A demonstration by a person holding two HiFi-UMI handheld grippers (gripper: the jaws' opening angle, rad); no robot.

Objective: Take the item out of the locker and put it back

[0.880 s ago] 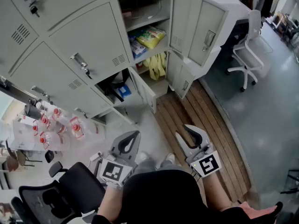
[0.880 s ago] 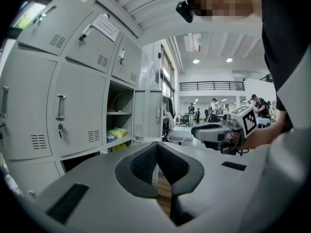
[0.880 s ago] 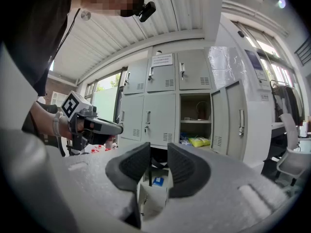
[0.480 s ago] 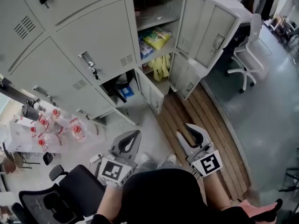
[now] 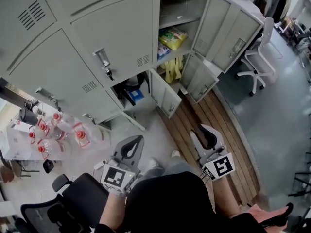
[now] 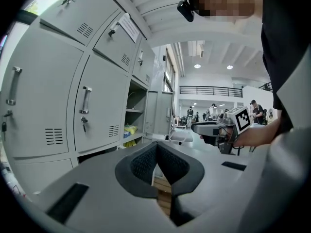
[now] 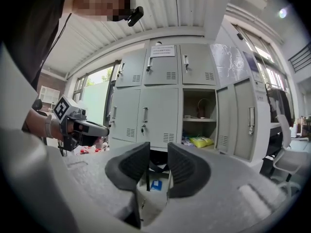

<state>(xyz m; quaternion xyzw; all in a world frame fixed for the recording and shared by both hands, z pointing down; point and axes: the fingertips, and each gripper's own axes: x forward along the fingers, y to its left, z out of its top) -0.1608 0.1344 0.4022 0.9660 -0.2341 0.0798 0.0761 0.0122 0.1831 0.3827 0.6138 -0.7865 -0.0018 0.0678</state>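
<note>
The grey locker bank (image 5: 112, 42) fills the top of the head view. One upper compartment stands open, with a yellow-green bag (image 5: 173, 37) on its shelf and a yellow item (image 5: 171, 69) hanging below. That bag (image 7: 201, 141) also shows in the right gripper view, far beyond the jaws. My left gripper (image 5: 136, 140) hangs low in front of the person, its pads touching and nothing between them (image 6: 156, 147). My right gripper (image 5: 206, 130) is held beside it, well short of the lockers. Its jaws stand a narrow gap apart and empty (image 7: 159, 152).
A lower compartment is open with a blue item (image 5: 137, 95) inside. Open locker doors (image 5: 228, 30) swing out to the right. A white office chair (image 5: 260, 47) stands at the far right, a black chair (image 5: 73, 198) at the near left. Red-capped bottles (image 5: 53, 130) sit at the left. Wooden boards (image 5: 223, 125) run under the right gripper.
The head view has swung, so the lockers and the open compartment sit further right in it. The right gripper has shifted a little to the right. Both grippers stay low and empty.
</note>
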